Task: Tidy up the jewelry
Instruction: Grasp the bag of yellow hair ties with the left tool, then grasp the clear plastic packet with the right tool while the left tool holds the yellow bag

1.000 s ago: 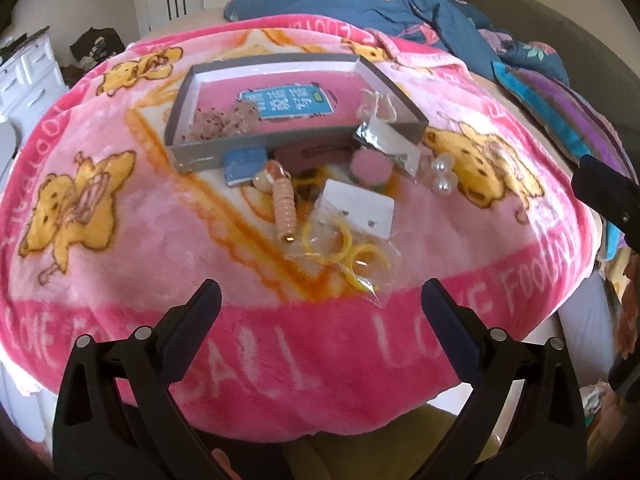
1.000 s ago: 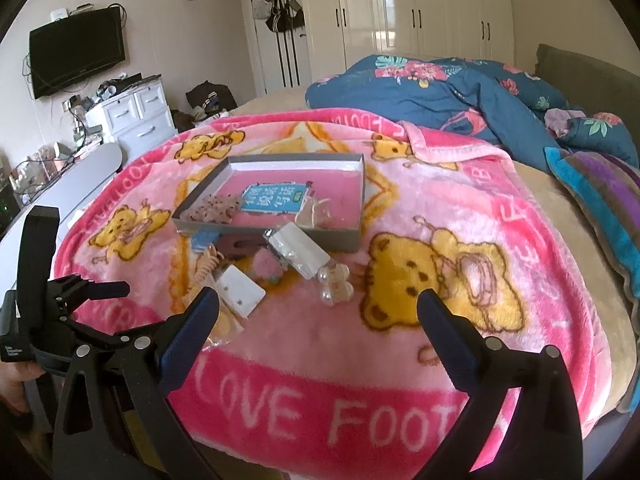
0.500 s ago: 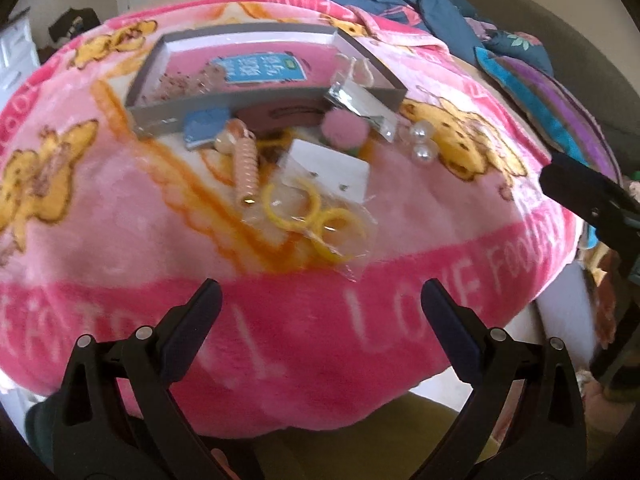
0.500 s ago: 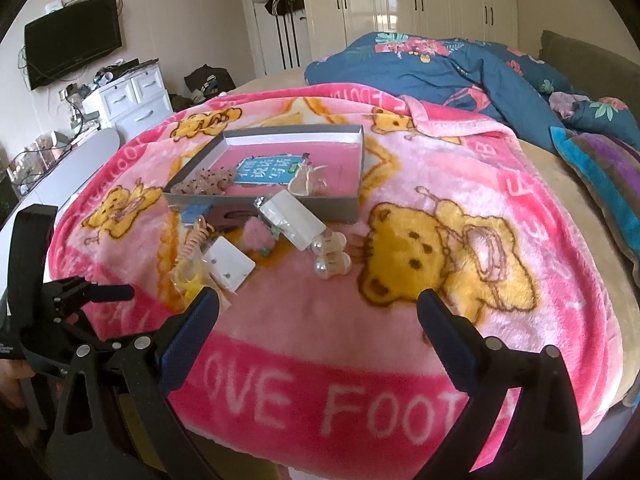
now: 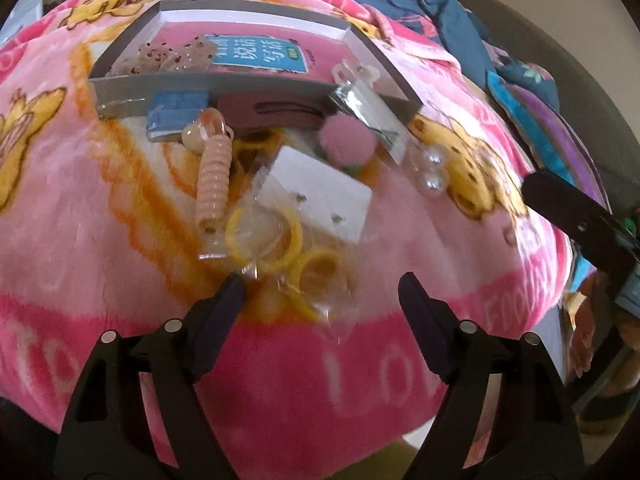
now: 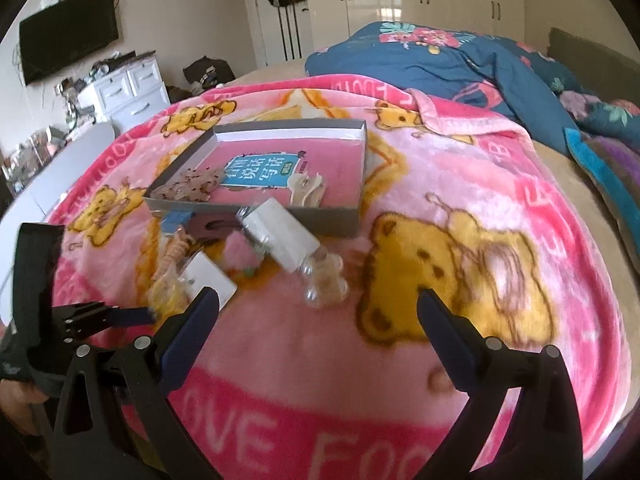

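Note:
A clear bag of yellow hoops (image 5: 280,240) with a white card (image 5: 320,196) lies on the pink blanket (image 5: 100,220). My left gripper (image 5: 320,284) hovers at the bag's near edge, its jaws closing on either side of it; the pads do not press on it. A ribbed pink clip (image 5: 214,180), a pink pom-pom (image 5: 348,142) and pearl pieces (image 5: 432,168) lie behind. The grey box (image 5: 120,96) holds a blue card (image 5: 260,56) and a clear claw clip (image 5: 354,74). My right gripper (image 6: 316,298) stands open and empty just short of the pearl pieces (image 6: 324,280).
A blue pad (image 5: 176,114) and a clear packet (image 5: 368,112) lean against the box front. A blue quilt (image 6: 440,52) lies at the back of the bed, striped pillows (image 6: 608,168) at right. A white dresser (image 6: 128,88) and a wall television (image 6: 68,32) stand left.
My left gripper dropped toward the bag of yellow hoops and its jaws narrowed around it. My right gripper slid forward and down toward the pearl pieces, still wide.

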Action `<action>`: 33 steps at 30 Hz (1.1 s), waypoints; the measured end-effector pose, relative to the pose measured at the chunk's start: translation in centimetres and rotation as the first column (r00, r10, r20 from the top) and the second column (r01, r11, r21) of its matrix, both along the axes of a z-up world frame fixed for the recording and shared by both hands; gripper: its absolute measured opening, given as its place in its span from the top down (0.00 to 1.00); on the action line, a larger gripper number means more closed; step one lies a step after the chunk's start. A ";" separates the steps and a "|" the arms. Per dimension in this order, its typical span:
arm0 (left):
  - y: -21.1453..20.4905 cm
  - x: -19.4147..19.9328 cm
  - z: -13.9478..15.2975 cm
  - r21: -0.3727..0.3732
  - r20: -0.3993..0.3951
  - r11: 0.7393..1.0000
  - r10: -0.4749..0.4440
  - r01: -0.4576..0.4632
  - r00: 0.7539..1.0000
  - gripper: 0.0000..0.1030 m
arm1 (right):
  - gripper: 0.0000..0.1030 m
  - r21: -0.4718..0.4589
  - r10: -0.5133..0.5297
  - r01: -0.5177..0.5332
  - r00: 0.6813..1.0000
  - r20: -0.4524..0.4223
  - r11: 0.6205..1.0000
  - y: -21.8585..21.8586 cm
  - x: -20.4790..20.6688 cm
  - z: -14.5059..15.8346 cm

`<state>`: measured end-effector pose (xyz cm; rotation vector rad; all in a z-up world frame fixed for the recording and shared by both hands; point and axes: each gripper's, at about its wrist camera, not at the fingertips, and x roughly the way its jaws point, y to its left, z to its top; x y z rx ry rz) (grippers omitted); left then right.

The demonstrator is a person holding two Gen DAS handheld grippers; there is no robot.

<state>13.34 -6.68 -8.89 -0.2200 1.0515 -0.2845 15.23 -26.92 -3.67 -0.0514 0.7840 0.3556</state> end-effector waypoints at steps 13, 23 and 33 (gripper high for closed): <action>1.8 0.3 0.0 0.032 0.001 0.999 0.012 -0.012 1.000 0.75 | 0.05 -0.059 0.111 -0.116 0.991 -0.080 0.991 5.7 7.4 -2.2; 2.1 -1.0 0.7 0.043 0.013 0.999 -0.033 0.033 0.999 0.76 | 0.44 0.009 0.087 -0.087 0.981 -0.176 0.996 6.9 10.2 -4.8; 2.7 -2.2 2.6 0.046 0.064 0.998 -0.040 0.037 0.997 0.76 | 0.59 0.158 0.005 0.010 0.996 -0.094 0.987 1.3 6.9 -2.2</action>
